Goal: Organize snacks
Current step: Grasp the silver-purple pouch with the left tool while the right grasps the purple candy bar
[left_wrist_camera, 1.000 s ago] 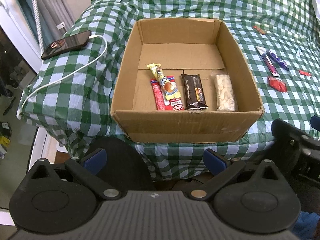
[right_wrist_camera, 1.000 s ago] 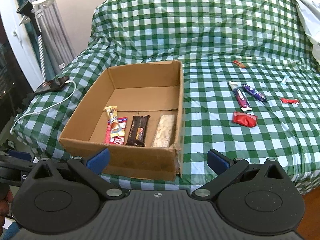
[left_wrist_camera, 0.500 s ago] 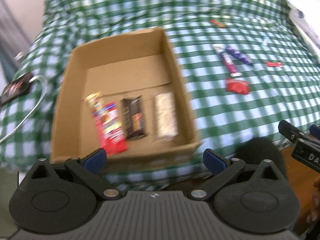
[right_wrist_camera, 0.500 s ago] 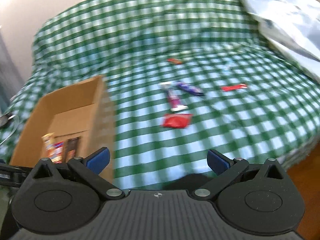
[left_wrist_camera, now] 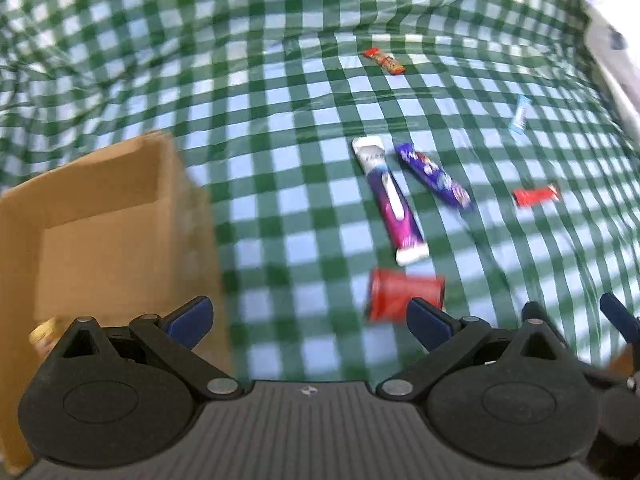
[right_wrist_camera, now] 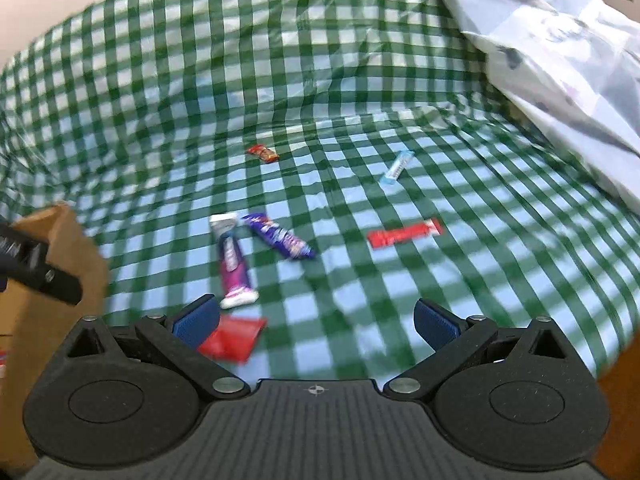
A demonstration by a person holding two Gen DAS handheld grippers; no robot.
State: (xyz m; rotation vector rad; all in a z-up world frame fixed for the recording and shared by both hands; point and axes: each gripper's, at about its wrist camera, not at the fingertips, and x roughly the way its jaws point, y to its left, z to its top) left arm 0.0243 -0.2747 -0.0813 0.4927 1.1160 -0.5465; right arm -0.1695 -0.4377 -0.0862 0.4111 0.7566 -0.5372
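Observation:
Several snacks lie loose on the green checked cloth: a red packet (left_wrist_camera: 404, 294) (right_wrist_camera: 232, 338), a long purple-and-white bar (left_wrist_camera: 390, 200) (right_wrist_camera: 233, 260), a dark purple bar (left_wrist_camera: 434, 174) (right_wrist_camera: 280, 236), a flat red bar (left_wrist_camera: 536, 196) (right_wrist_camera: 406, 234), a pale blue stick (left_wrist_camera: 519, 114) (right_wrist_camera: 396, 167) and a small orange-red bar (left_wrist_camera: 385, 60) (right_wrist_camera: 262, 153). The cardboard box (left_wrist_camera: 108, 236) (right_wrist_camera: 68, 248) stands at the left. My left gripper (left_wrist_camera: 308, 320) is open, just before the red packet. My right gripper (right_wrist_camera: 316, 318) is open over bare cloth, with the red packet at its left finger.
A pale, crumpled plastic sheet (right_wrist_camera: 560, 48) lies along the right side of the bed. The bed's front edge drops off at the lower right (right_wrist_camera: 624, 360). Part of the left gripper's black body (right_wrist_camera: 32, 264) shows beside the box in the right wrist view.
Both grippers have swung right, away from the box and toward the loose snacks, and moved closer to them. Both stay open and hold nothing.

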